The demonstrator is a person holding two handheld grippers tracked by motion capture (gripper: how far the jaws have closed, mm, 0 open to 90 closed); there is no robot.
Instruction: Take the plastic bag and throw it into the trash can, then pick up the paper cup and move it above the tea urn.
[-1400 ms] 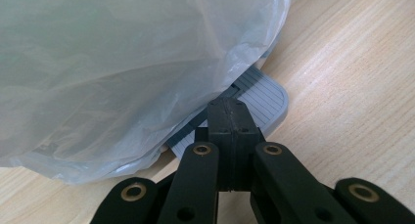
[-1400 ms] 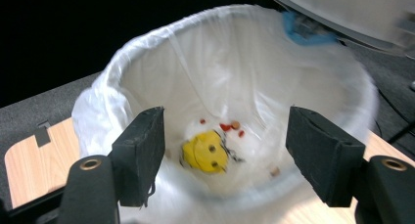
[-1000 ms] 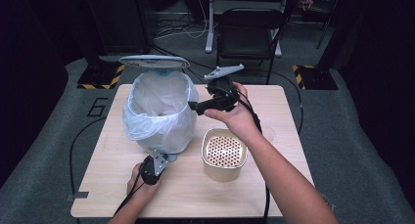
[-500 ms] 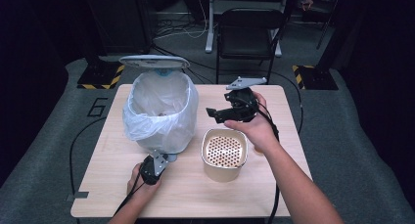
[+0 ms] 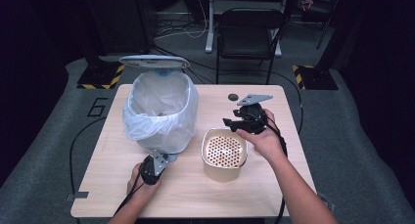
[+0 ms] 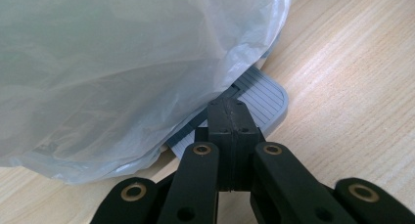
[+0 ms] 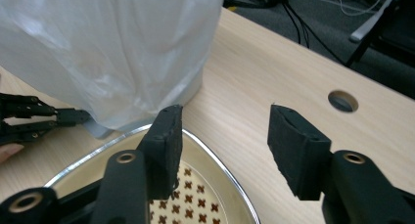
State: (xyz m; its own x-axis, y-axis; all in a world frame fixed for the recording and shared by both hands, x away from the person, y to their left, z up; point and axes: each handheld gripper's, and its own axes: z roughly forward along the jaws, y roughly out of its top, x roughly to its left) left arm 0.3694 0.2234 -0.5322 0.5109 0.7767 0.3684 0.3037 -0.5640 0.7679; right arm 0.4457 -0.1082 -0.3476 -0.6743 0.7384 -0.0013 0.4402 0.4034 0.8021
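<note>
A bin (image 5: 159,111) lined with a clear bag stands on the wooden table, its grey lid (image 5: 154,61) raised. My left gripper (image 5: 155,158) is shut, its tips (image 6: 229,106) resting on the bin's ribbed grey pedal (image 6: 264,94) under the bag (image 6: 122,62). To the right of the bin sits a beige perforated basket (image 5: 222,172). My right gripper (image 5: 232,123) hangs over its far right rim and is open. Its jaws have just been closing. In the right gripper view the gripper (image 7: 225,119) straddles the metal rim (image 7: 230,177), one jaw inside and one outside, neither pressing.
A round cable hole (image 5: 233,96) lies in the table behind the basket. A black chair (image 5: 249,33) stands beyond the far edge. Cables trail off the table's front. The left gripper (image 7: 44,119) is seen at the bin's foot in the right gripper view.
My right gripper has moved away from the bin's side, rightward and down to the basket's rim, and its jaws have narrowed. The left gripper has stayed on the pedal.
</note>
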